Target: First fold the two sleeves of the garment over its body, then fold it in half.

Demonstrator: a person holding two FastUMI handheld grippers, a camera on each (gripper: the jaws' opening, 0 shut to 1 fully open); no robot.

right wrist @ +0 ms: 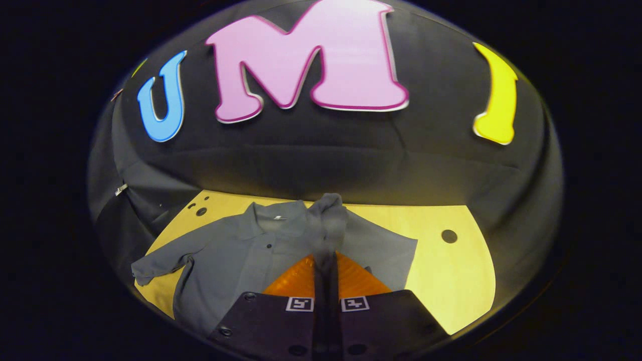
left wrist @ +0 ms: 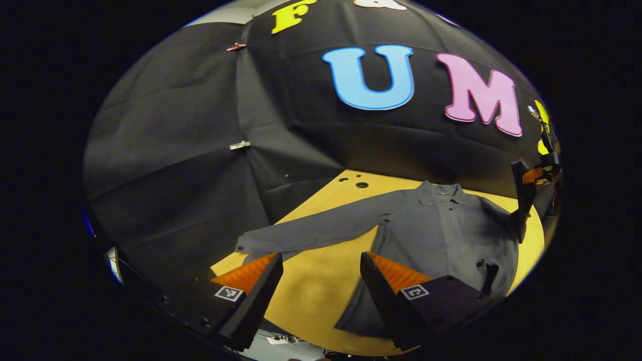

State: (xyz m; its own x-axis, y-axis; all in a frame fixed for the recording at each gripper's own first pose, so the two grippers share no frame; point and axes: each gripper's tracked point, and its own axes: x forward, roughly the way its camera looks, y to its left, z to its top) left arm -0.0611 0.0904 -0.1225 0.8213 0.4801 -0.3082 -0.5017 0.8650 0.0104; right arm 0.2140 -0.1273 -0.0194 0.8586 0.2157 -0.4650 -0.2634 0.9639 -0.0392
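Left gripper view: left claw [left wrist: 321, 273] is held open above the desk [left wrist: 321, 296]; grey shirt [left wrist: 441, 230] is spread flat, one sleeve [left wrist: 311, 233] extended sideways; right claw [left wrist: 521, 220] is seen at the far sleeve | Right gripper view: right claw [right wrist: 326, 260] is closed on the lifted sleeve [right wrist: 328, 215] over the shirt body.

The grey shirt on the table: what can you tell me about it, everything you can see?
The shirt is grey, soft cloth by its look, with a collar and a buttoned front. It lies face up on the yellow table, collar toward the booth's far wall. One long sleeve stretches flat out to the side. The other sleeve is pinched and lifted by the right gripper, bunched above the body. The left gripper hangs open above the table near the flat sleeve, not touching the shirt.
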